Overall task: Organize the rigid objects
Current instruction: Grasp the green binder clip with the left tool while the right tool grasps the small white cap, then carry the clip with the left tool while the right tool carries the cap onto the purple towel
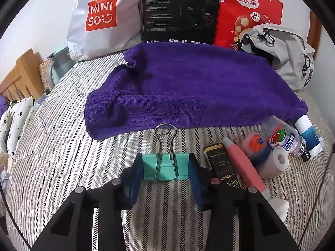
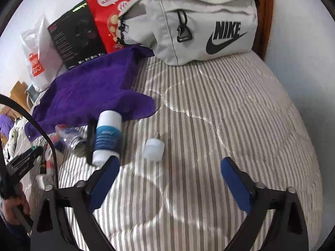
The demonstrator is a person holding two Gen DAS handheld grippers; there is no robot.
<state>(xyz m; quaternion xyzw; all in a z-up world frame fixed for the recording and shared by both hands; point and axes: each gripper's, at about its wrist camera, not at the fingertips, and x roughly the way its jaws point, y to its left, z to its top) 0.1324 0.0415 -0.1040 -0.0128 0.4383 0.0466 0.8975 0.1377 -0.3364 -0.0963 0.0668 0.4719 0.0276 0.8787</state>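
Left tool (image 1: 165, 167) clamping binder clip (image 1: 165, 166), purple towel (image 1: 188, 87) ahead

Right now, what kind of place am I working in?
Most likely a bedroom: the work surface is a bed with a striped quilted cover, a wooden headboard stands at one end, and shopping bags and a grey waist bag lean against the wall.

You have a purple towel (image 1: 188, 87) spread on the striped bedcover (image 2: 219, 108). Behind it stand a white shopping bag (image 1: 100, 18), a black box (image 1: 180, 10) and a red bag (image 1: 247, 12), with a grey pouch (image 2: 199, 27) beside them.
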